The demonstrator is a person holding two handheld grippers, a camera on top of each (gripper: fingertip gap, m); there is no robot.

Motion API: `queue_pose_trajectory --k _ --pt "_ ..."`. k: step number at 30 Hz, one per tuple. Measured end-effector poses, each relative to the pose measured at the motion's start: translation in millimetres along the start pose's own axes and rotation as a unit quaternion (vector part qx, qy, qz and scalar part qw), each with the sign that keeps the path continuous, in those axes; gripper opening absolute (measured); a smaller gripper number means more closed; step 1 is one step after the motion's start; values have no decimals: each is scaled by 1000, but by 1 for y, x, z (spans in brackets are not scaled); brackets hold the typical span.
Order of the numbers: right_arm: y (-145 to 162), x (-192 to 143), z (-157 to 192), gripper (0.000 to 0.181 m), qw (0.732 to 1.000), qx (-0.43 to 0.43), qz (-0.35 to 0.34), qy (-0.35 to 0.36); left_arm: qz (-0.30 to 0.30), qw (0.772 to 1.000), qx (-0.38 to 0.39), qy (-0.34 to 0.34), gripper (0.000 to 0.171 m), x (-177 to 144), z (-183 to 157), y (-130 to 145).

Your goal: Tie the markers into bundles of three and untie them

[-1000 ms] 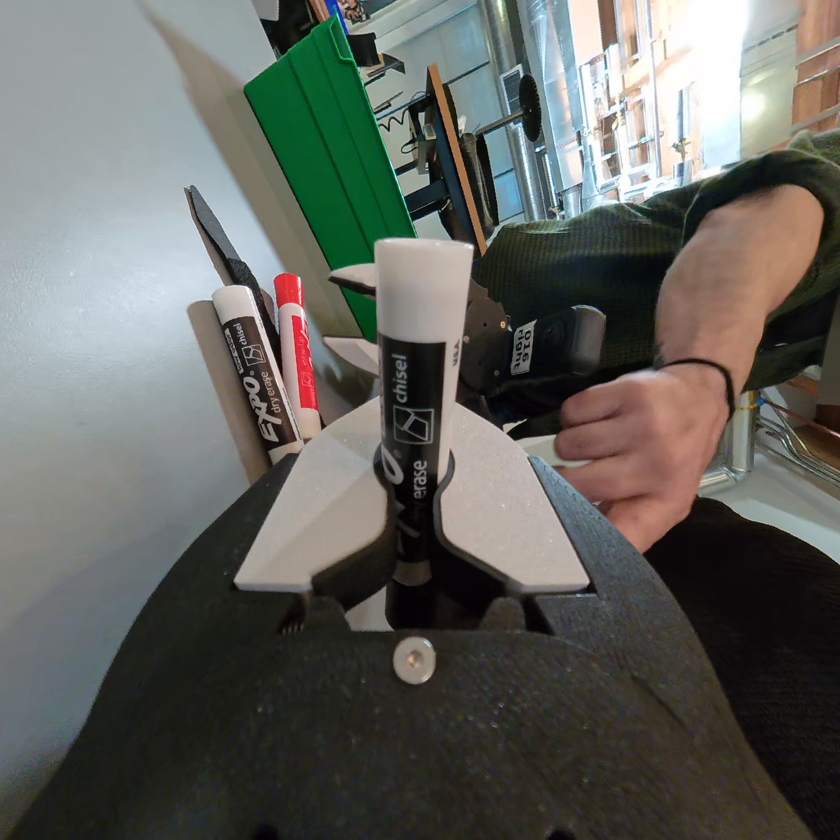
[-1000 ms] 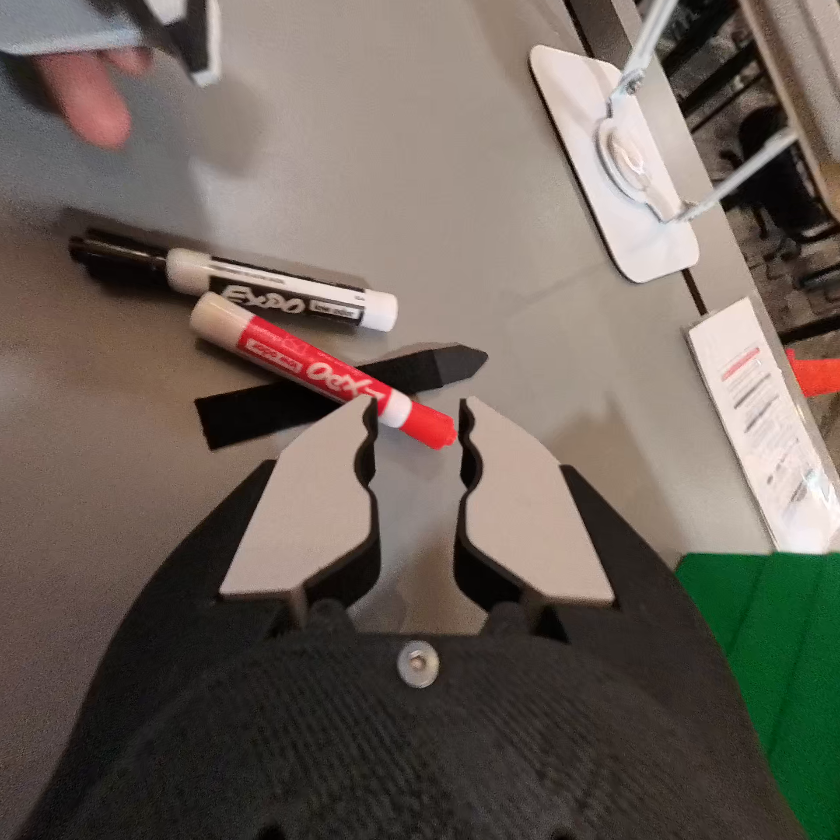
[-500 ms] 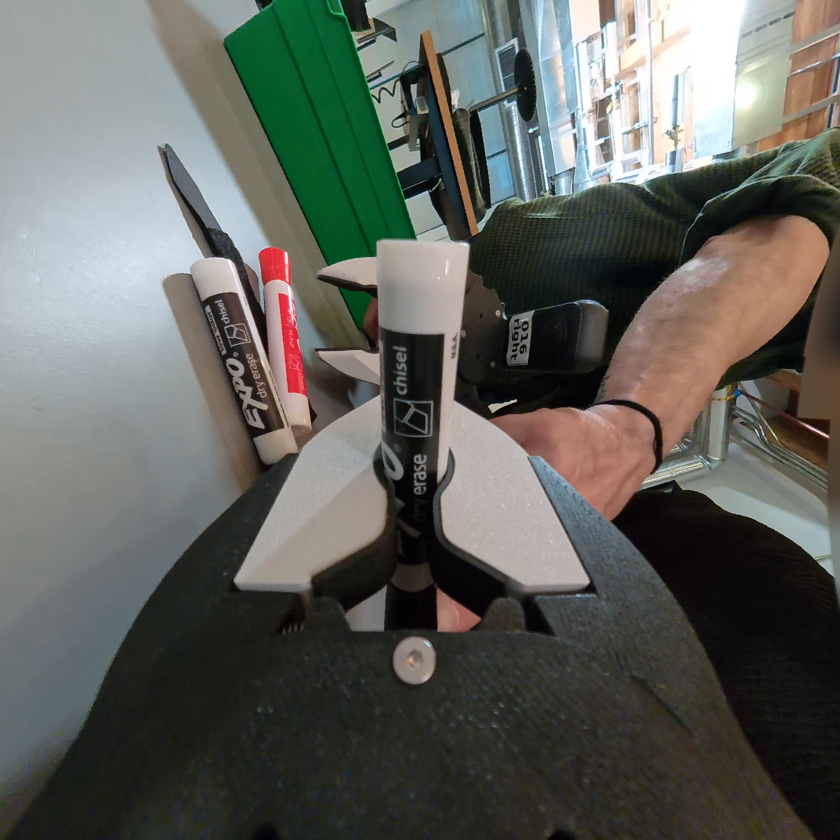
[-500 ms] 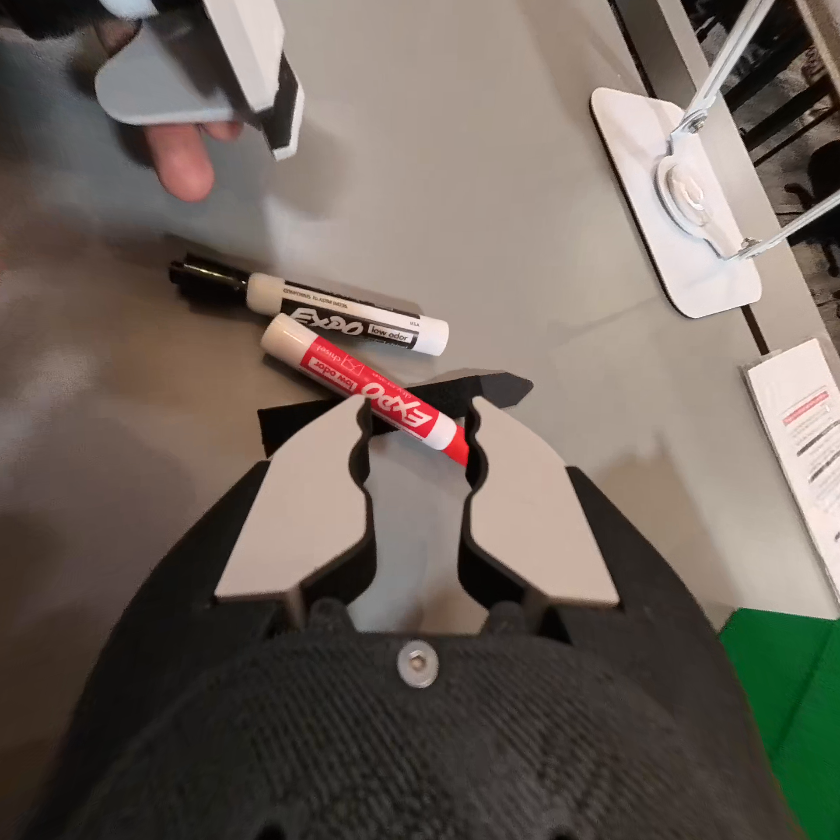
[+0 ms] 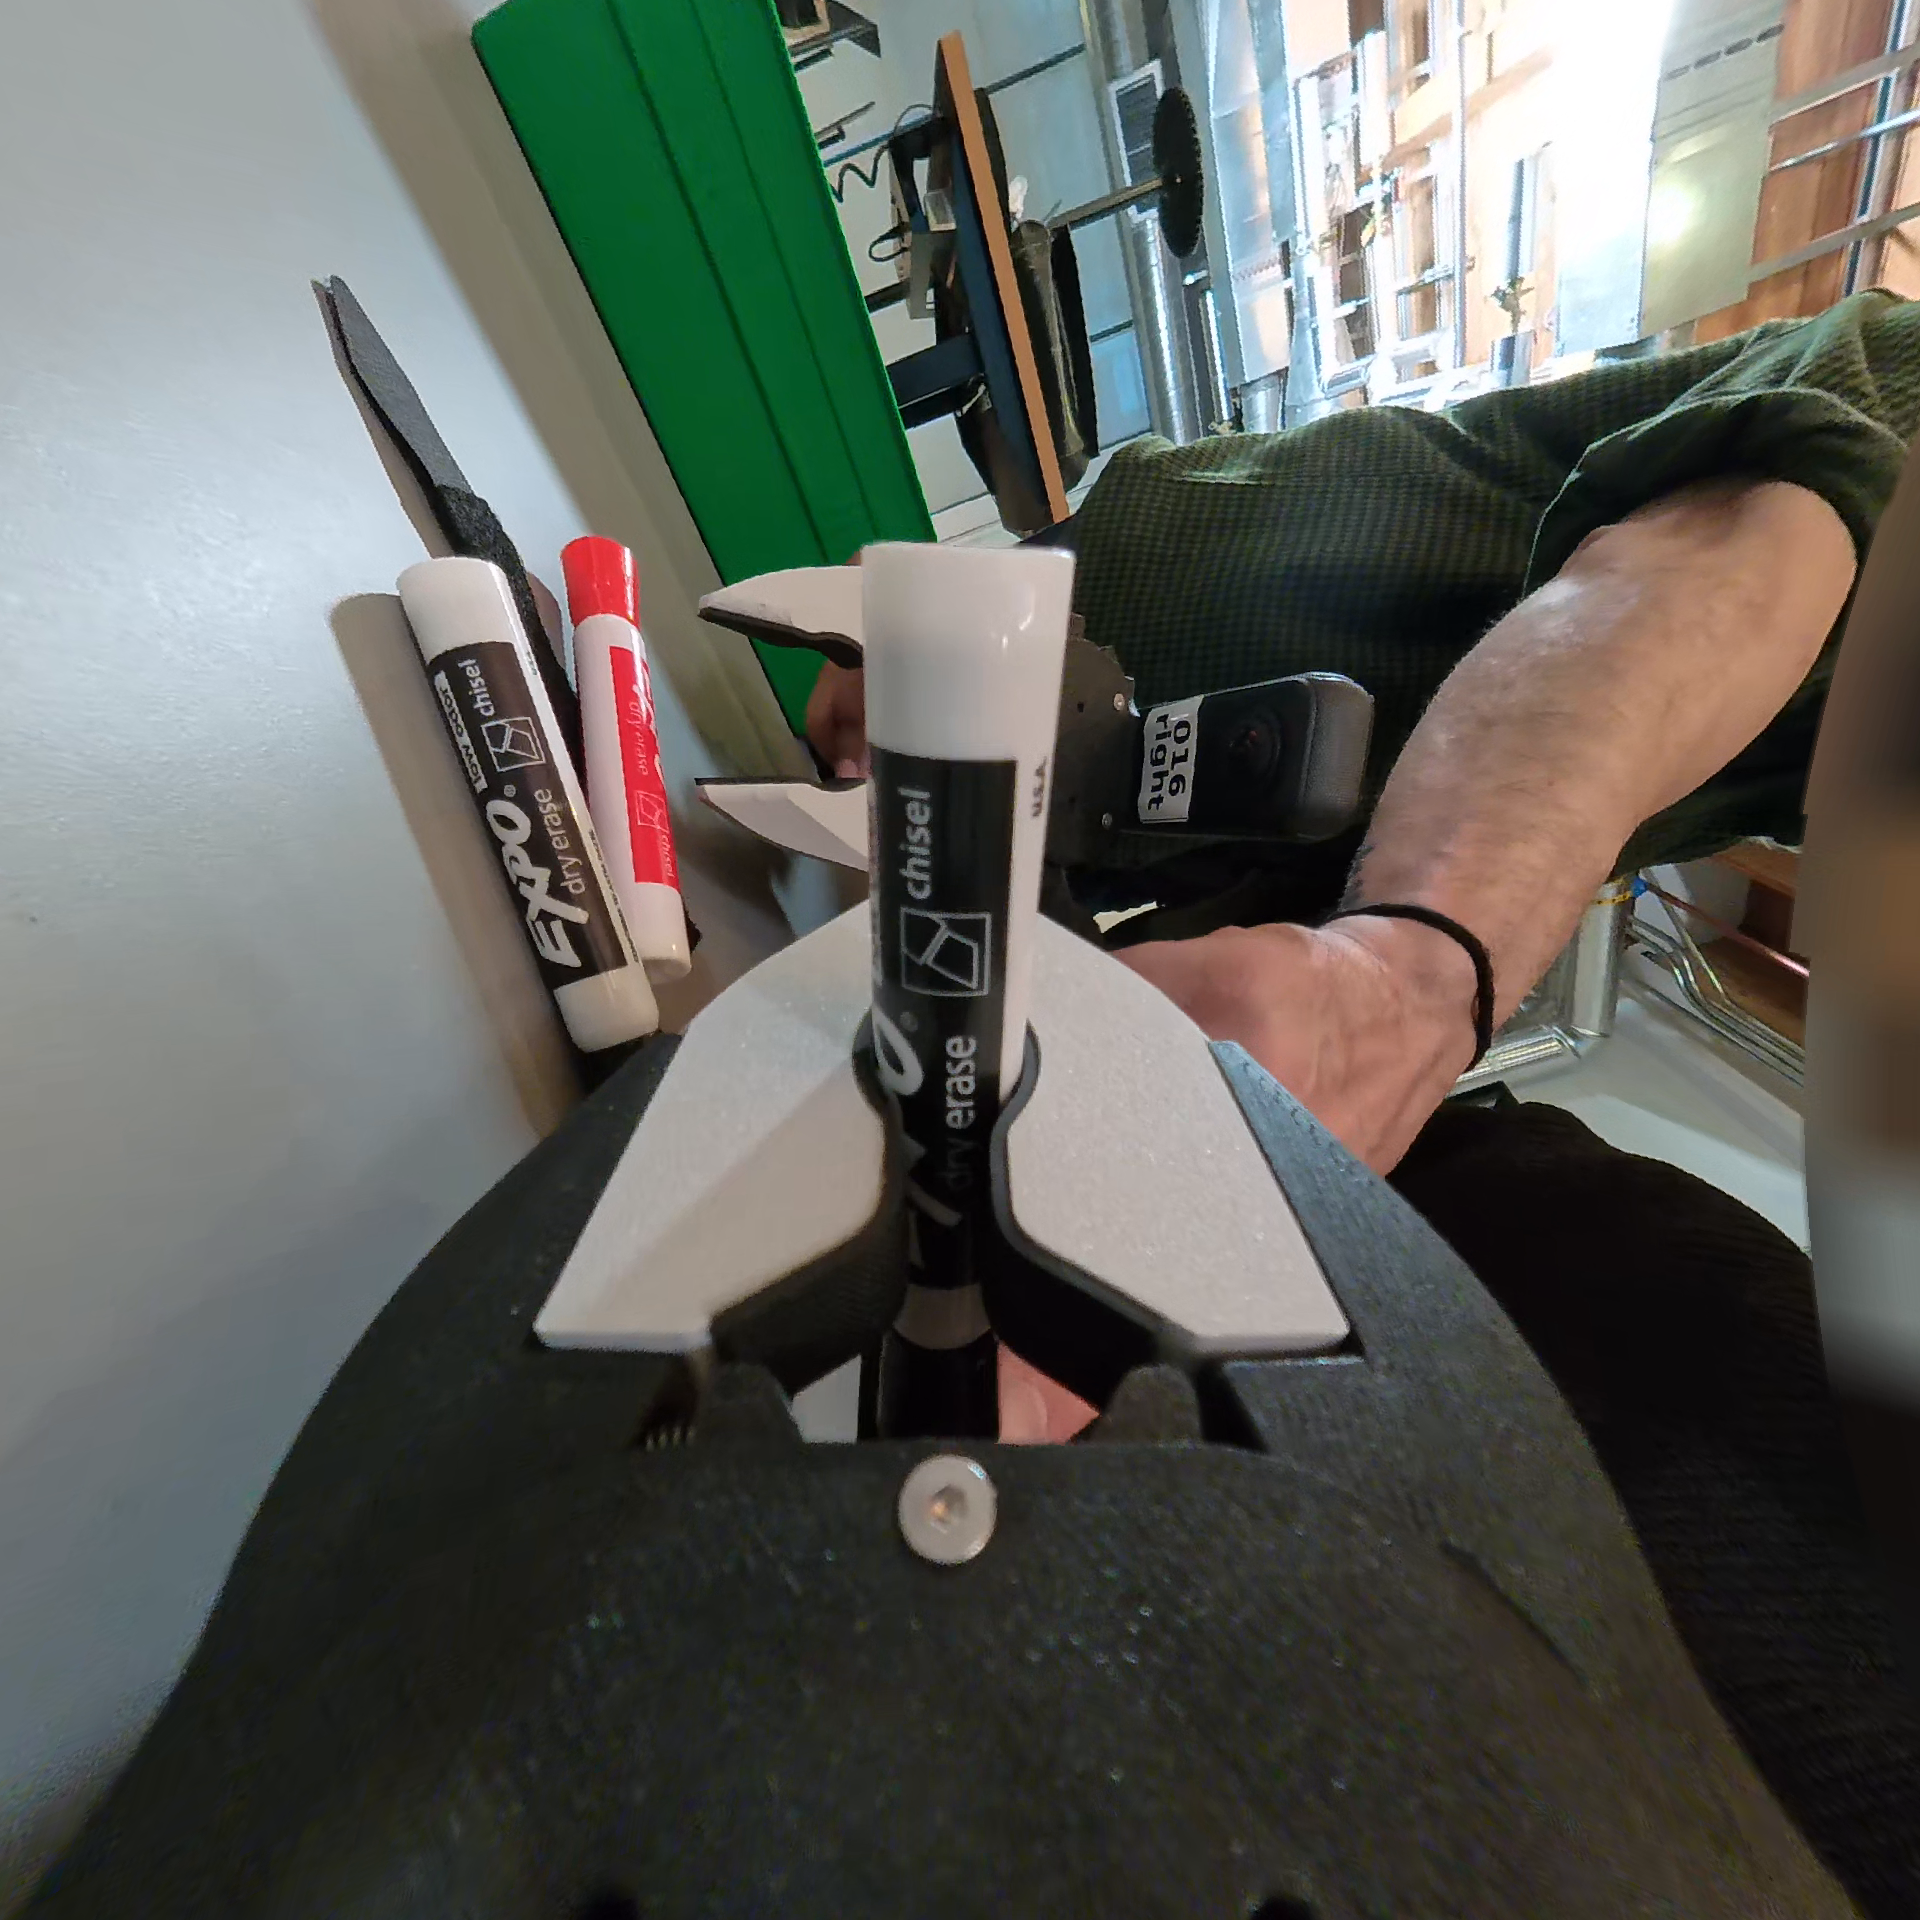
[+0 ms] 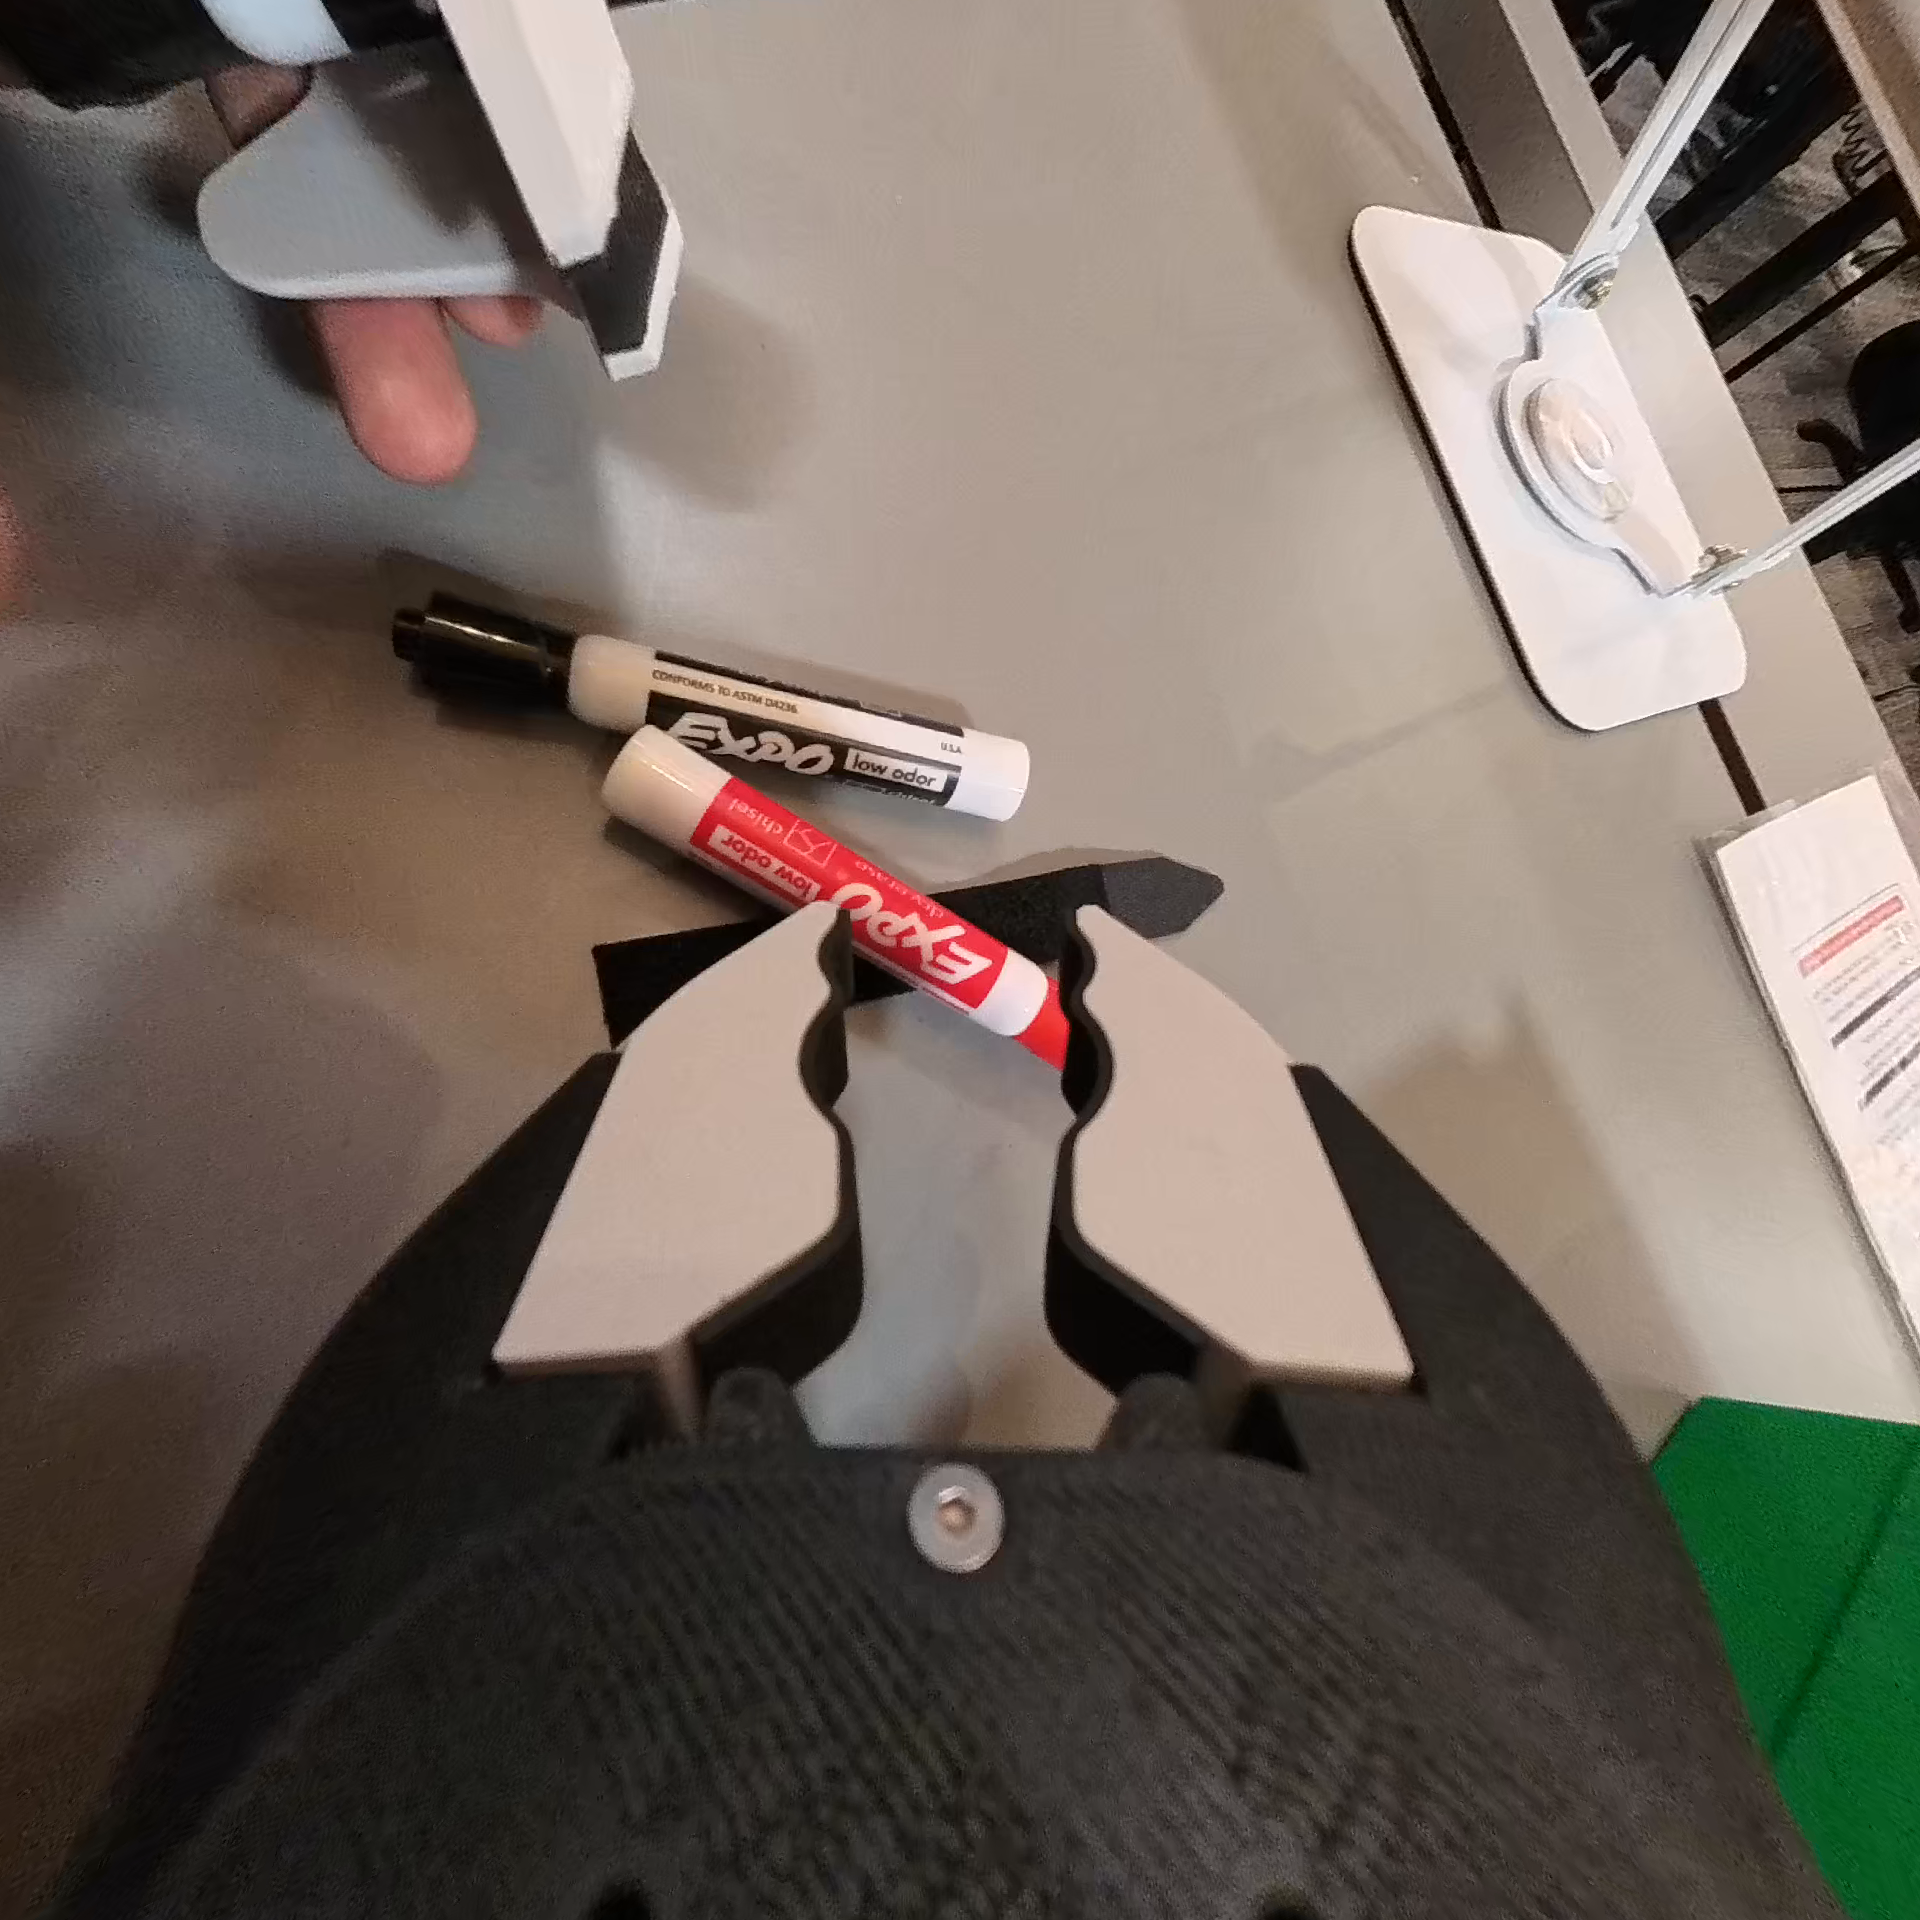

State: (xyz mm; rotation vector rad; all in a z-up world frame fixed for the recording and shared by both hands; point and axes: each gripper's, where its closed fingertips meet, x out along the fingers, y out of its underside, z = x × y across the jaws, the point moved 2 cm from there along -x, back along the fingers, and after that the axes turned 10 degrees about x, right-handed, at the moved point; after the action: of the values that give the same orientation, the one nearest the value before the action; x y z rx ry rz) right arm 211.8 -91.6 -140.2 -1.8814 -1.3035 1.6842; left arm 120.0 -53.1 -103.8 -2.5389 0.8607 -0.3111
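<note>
My left gripper [image 5: 951, 1039] is shut on a black-and-white marker [image 5: 961, 748] that sticks out forward, held above the grey table. It also shows in the right wrist view [image 6: 561, 301] at the top left. On the table lie a black marker [image 6: 790, 743] and a red marker [image 6: 831, 883], side by side across a black strap [image 6: 1122, 894]. My right gripper [image 6: 956, 920] is open and empty. Its fingertips stand either side of the red marker's cap end, just above the strap. The left wrist view shows the lying markers [image 5: 525, 800] and the right gripper [image 5: 790, 717].
A white lamp base [image 6: 1538, 468] with a metal arm stands at the table's far right. A printed sheet [image 6: 1849, 1018] lies at the right edge. A green box [image 6: 1808, 1558] is at the near right. A person's hand and forearm [image 5: 1507, 831] hold the right gripper. Left tips to right tips: about 10 centimeters. My right tips are roughly 5 centimeters from the black strap [image 6: 1122, 894].
My right gripper has moved forward and down, so its open fingers now straddle the red marker. My left gripper, with its marker, has come closer to the lying markers.
</note>
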Motion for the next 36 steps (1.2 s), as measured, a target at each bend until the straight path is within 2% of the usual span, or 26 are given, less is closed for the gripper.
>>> queue_pose_trajectory --k 36 --pt "-2 1 2 37 1000 12 -7 -13 -18 1000 -22 5 10 -3 4 -5"
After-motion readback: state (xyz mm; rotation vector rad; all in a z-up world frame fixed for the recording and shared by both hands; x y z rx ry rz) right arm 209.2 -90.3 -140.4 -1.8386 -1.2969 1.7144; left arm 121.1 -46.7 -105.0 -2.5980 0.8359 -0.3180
